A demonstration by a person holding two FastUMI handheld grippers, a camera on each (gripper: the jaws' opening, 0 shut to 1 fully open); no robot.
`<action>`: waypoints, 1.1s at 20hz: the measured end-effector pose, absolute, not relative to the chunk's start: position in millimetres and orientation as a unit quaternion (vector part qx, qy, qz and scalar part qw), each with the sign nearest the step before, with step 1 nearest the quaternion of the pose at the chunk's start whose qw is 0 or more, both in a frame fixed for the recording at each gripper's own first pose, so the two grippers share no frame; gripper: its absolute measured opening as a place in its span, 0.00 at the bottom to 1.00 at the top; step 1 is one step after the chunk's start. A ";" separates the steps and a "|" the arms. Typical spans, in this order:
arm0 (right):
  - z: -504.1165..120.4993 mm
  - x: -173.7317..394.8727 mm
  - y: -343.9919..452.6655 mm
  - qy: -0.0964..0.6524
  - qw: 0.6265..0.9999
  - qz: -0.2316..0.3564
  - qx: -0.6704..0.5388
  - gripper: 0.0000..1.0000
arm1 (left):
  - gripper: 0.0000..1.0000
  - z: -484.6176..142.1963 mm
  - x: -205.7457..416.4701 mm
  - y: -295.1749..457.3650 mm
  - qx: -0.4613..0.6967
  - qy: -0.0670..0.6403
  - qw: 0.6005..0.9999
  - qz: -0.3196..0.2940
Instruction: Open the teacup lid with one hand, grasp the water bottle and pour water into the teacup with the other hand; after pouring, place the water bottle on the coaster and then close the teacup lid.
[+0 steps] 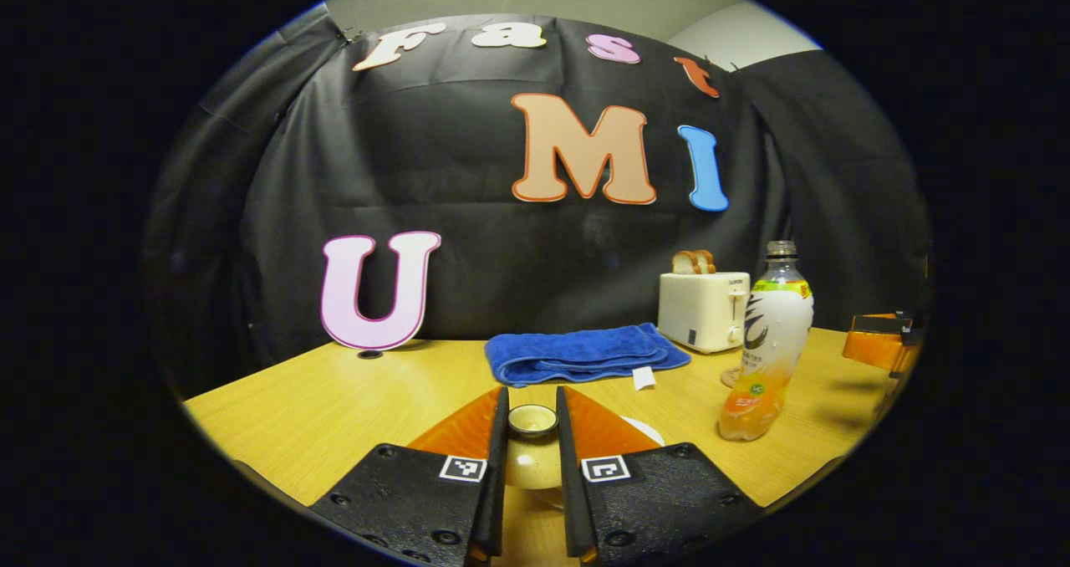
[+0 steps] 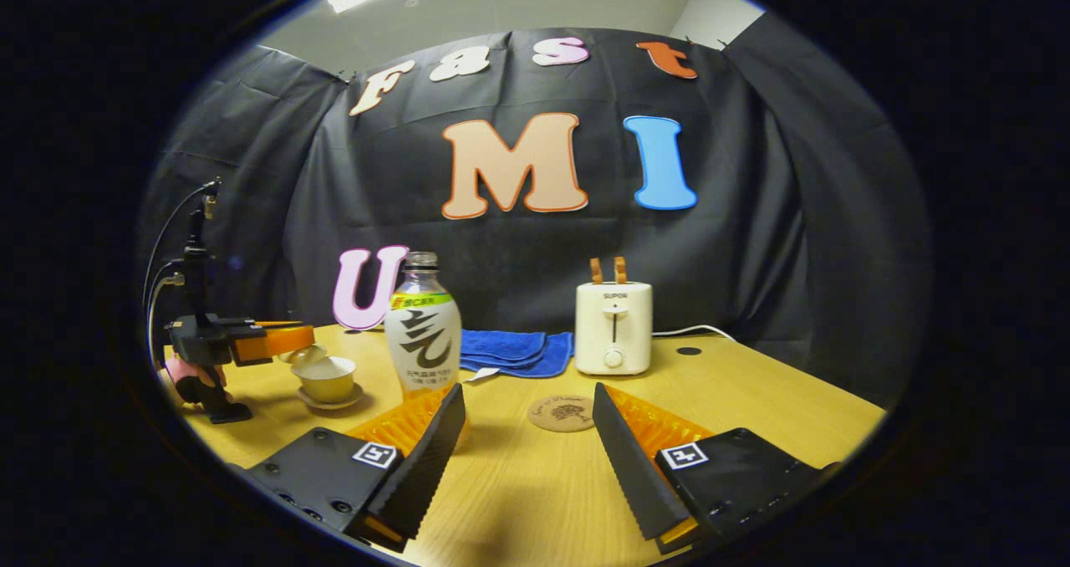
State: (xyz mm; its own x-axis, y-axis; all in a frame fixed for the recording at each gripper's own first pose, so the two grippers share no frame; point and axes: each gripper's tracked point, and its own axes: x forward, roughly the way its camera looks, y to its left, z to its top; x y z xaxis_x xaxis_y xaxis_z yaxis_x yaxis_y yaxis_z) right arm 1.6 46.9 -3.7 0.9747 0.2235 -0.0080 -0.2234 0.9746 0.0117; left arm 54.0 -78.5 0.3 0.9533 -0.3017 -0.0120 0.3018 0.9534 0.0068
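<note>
Left gripper view has the left gripper (image 1: 532, 433) pinching the teacup lid (image 1: 532, 421) by its knob, and right gripper view shows that lid raised just above the open teacup (image 2: 327, 379). By this evidence pouring, parking on the coaster (image 2: 562, 412) and re-lidding remain: the right gripper (image 2: 528, 441) is spread wide, the water bottle (image 2: 422, 333) upright beyond its left finger. Toaster (image 2: 613, 328) and blue towel (image 2: 514, 351) sit further back, clear of the path.

So in the right gripper view: teacup (image 2: 327, 378) sits left of the bottle (image 2: 423, 333), coaster (image 2: 562, 412) right of it, towel (image 2: 514, 351) and toaster (image 2: 613, 328) behind.
</note>
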 end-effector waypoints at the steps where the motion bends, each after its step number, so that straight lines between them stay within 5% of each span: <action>1: -5.0 1.9 56.7 0.006 0.991 0.134 0.006 0.93 | 0.27 0.8 54.1 -70.6 0.004 0.004 0.990 -0.141; 22: -36.6 60.5 149.3 0.087 0.977 0.195 -0.011 0.97 | 0.27 2.0 42.2 46.0 0.009 0.005 1.000 -0.013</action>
State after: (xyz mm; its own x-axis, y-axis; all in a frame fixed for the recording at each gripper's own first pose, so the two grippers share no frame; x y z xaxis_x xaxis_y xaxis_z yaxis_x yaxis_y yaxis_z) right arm 60.5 149.3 -36.6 0.9085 0.3799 -0.1741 -0.3839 0.9233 0.0115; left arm 42.2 46.0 2.0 0.9996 -0.0254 -0.0095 0.0255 0.9995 0.0171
